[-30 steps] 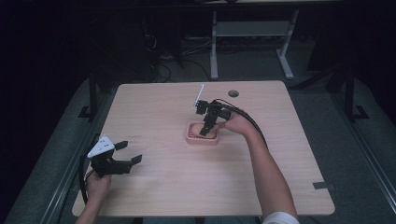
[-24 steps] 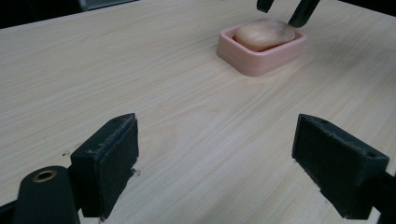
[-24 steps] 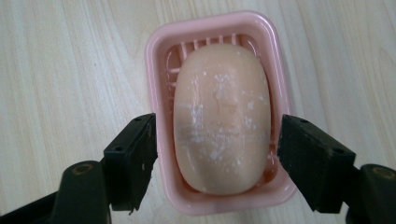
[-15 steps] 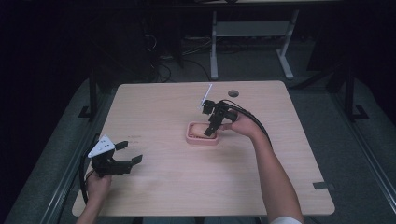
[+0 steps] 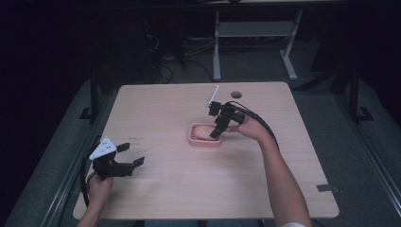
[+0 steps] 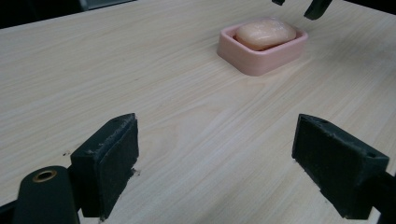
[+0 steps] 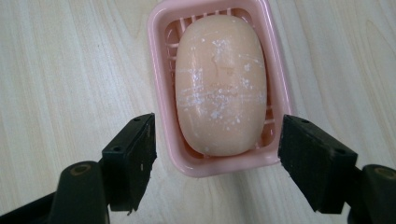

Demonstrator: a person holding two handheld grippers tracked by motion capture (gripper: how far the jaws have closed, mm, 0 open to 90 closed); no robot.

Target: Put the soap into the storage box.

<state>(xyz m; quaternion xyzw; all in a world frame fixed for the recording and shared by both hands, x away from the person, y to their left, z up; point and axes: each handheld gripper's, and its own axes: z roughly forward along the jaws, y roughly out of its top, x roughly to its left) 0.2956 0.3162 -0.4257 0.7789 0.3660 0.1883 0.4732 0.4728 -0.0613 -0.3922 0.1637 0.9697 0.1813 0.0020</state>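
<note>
Centrally on bench [image 5: 189, 189]: pink soap dish [image 7: 161, 93] held soap bar [image 7: 219, 84]; right tool [image 7: 217, 163] spread above it. Left tool [image 5: 126, 155] spread, at 8 o'clock.

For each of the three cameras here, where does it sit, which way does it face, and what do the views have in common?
High view: fixed above the person's side, facing forward and down on the table; both forearms enter from below, left gripper near the front-left edge, right gripper over the soap dish.
Left gripper view: low, looking across the wood between its open jaws toward the dish.
Right gripper view: straight down, jaws flanking the dish and soap.
Shared: all show the pink dish with soap.
</note>
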